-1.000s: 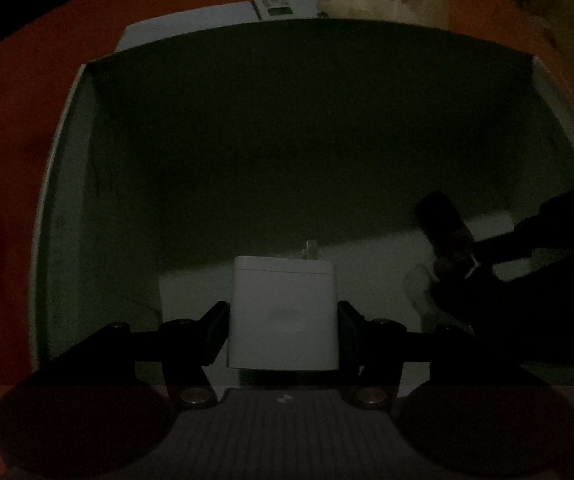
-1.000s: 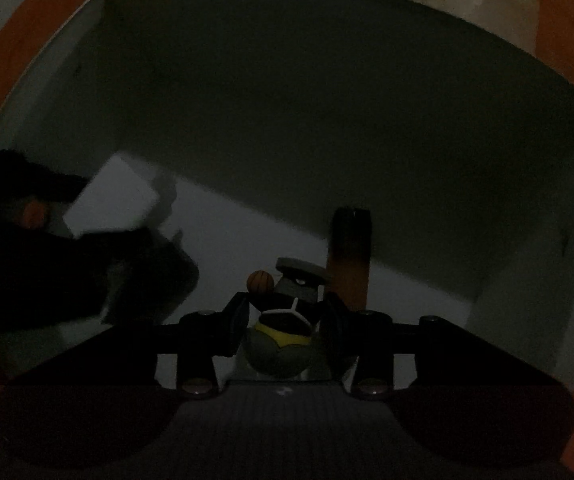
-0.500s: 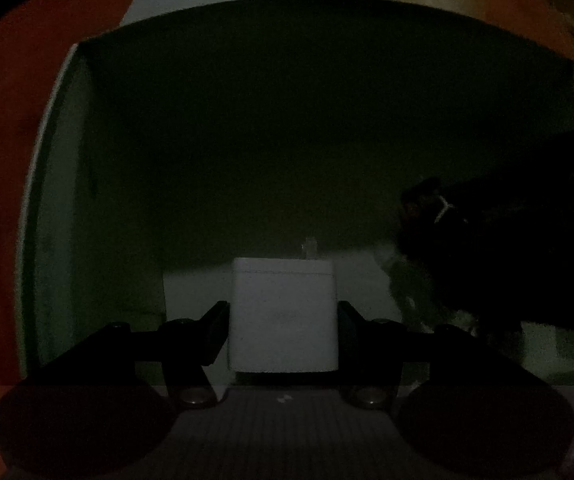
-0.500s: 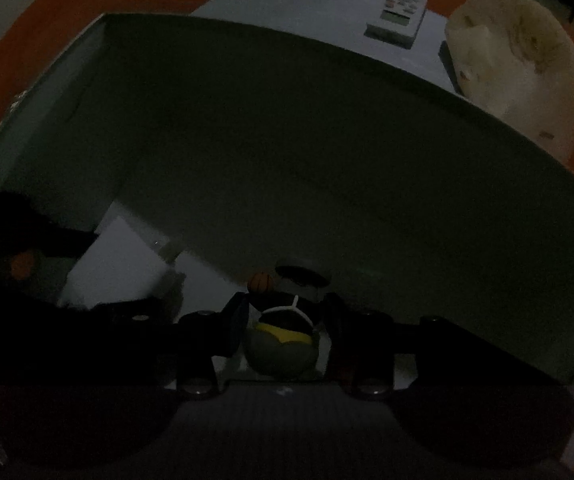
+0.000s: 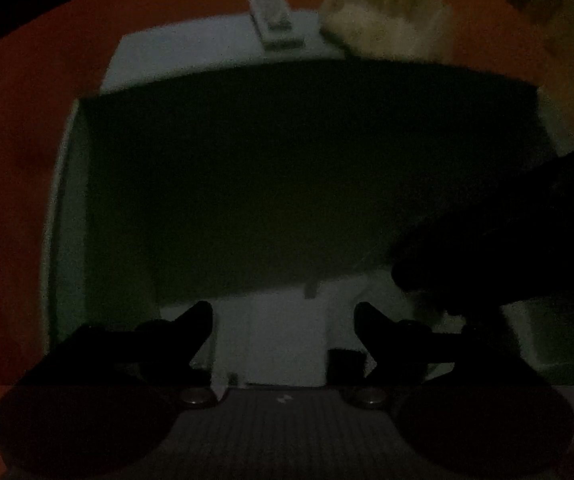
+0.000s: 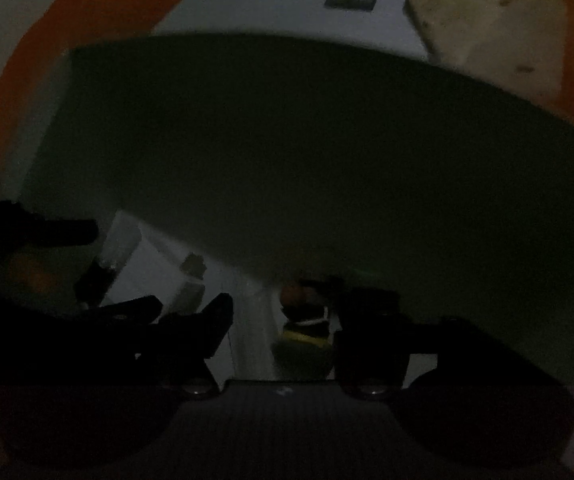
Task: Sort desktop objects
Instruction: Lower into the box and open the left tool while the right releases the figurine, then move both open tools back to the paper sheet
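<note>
Both grippers reach down into a white box (image 5: 67, 220) with a dark inside. My left gripper (image 5: 283, 312) has its jaws opening. A white charger (image 5: 287, 336) rests on the box floor between them, prongs pointing away, with a gap on each side. My right gripper (image 6: 287, 304) is also opening. A small toy figure (image 6: 307, 320) with a black top and yellow-green base stands between its fingers, close to the right finger (image 6: 351, 304) and well clear of the left one. In the right wrist view the charger (image 6: 159, 272) and the left gripper lie at the left.
Behind the box a white remote (image 5: 275, 20) lies on a flat white sheet (image 5: 187, 52). A pale crumpled bag (image 5: 383, 20) sits beside it. An orange cloth (image 5: 7, 160) covers the table around the box. The scene is very dim.
Both pairs of jaws have spread apart. The charger and the toy figure were gripped before and now sit loose between the fingers. The right gripper has shifted closer to the left one.
</note>
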Available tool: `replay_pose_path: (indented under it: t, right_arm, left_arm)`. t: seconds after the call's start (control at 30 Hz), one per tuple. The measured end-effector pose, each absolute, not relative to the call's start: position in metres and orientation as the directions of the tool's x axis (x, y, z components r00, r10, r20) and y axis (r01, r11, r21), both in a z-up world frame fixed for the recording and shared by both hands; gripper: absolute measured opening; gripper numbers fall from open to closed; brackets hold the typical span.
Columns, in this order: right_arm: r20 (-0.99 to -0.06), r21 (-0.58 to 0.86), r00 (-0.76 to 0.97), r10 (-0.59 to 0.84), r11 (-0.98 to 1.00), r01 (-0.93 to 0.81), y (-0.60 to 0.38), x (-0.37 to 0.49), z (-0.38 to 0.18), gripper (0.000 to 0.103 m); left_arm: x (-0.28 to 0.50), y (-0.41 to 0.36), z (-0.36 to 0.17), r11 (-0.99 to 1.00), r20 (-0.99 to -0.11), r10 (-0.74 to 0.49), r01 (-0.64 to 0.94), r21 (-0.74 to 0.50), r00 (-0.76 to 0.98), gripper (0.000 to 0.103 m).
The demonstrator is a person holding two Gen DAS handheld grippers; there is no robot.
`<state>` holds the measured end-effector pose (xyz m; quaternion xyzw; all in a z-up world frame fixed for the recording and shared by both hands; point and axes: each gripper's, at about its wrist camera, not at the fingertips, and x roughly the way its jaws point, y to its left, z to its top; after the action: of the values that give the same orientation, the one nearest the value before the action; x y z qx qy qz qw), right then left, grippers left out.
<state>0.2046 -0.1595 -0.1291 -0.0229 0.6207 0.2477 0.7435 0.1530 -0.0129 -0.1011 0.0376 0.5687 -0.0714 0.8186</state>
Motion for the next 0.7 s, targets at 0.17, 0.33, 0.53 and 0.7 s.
replay_pose_path:
  t: [0.17,0.33,0.53,0.7]
  right_arm:
    - [-0.908,0.296,0.156,0.390,0.858,-0.420,-0.162,0.207,-0.088,0.063]
    - [-0.884,0.323,0.194,0.425,0.856,-0.403,-0.169,0.206,-0.052,0.063]
    - [-0.862,0.327,0.242,0.446,0.853,-0.406,-0.177,0.207,-0.023,0.063]
    - [-0.836,0.364,0.272,0.476,0.853,-0.374,-0.181,0.219,-0.014,0.063]
  left_arm:
    - [0.147,-0.017,-0.065,0.978,-0.910,-0.146,0.196,-0.073,0.388,0.079]
    - [0.144,-0.015,-0.036,0.970,-0.893,-0.183,0.221,-0.098,0.411,0.080]
    - [0.147,-0.011,-0.030,0.965,-0.868,-0.184,0.251,-0.071,0.461,0.084]
    - [0.165,-0.001,-0.023,0.974,-0.854,-0.176,0.210,-0.080,0.490,0.084]
